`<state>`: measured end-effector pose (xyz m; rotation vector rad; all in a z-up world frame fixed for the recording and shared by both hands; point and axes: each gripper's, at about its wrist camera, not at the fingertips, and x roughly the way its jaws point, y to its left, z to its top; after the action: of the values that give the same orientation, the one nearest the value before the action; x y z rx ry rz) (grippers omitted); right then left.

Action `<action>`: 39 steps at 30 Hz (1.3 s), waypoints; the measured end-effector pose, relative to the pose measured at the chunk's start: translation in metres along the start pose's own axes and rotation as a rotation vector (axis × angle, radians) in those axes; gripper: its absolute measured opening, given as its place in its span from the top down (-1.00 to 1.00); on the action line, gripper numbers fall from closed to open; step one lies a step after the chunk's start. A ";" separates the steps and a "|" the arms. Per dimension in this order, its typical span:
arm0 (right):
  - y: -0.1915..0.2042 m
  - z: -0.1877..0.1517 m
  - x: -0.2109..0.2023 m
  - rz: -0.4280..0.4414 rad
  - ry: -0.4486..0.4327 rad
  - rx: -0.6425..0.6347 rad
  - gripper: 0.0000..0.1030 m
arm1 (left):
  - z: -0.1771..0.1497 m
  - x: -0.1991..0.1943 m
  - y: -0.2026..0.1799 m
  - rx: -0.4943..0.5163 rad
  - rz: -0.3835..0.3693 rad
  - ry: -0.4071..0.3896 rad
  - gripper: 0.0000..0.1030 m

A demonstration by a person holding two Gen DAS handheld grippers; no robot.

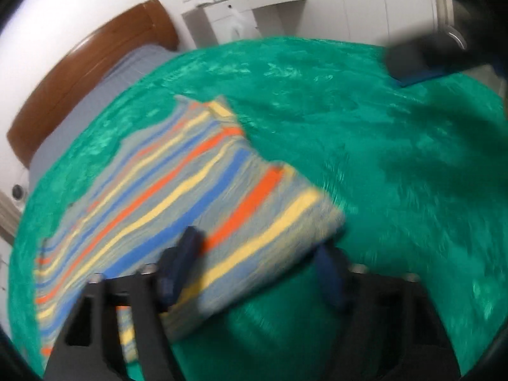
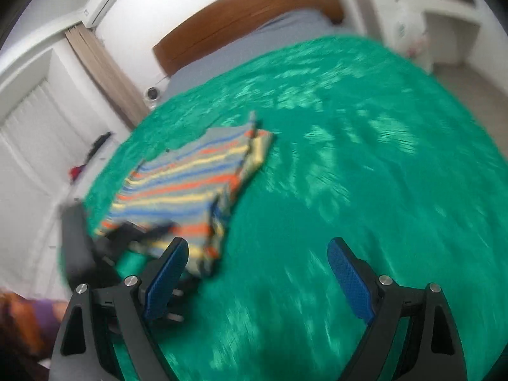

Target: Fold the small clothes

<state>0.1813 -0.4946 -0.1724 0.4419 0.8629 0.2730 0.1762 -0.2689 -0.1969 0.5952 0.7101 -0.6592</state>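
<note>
Striped multicolour knit garment (image 1: 177, 190) on green plush blanket (image 1: 365, 158) | your left gripper (image 1: 254, 270) jaws wide astride its near edge, right gripper (image 2: 257, 270) jaws wide, empty | close squarely before lifting.

Brown headboard (image 2: 247, 9), white walls, curtained window (image 2: 104, 70).

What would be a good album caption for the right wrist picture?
Open right gripper above a fuzzy green blanket, beside a folded striped multicolour garment.

Both wrist cams close over blanket (image 1: 349, 127).
</note>
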 end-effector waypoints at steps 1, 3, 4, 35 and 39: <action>-0.005 0.015 0.016 0.043 0.034 0.022 -0.67 | 0.002 0.002 0.003 -0.025 -0.007 -0.006 0.73; -0.014 0.041 0.050 0.106 0.092 0.063 -0.56 | 0.003 -0.002 0.009 -0.055 -0.020 -0.024 0.87; -0.016 0.051 0.066 0.130 0.120 0.078 -0.51 | 0.002 -0.004 0.012 -0.069 -0.034 -0.041 0.88; 0.285 0.115 0.303 0.340 0.266 -0.076 0.27 | -0.210 -0.129 0.264 -0.976 0.082 -0.090 -0.40; 0.262 0.101 0.244 0.240 0.228 -0.242 0.27 | -0.199 -0.131 0.264 -0.938 0.065 -0.107 -0.48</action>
<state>0.3980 -0.1925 -0.1527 0.2903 0.9859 0.6520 0.2109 0.0821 -0.1519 -0.2796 0.8023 -0.2361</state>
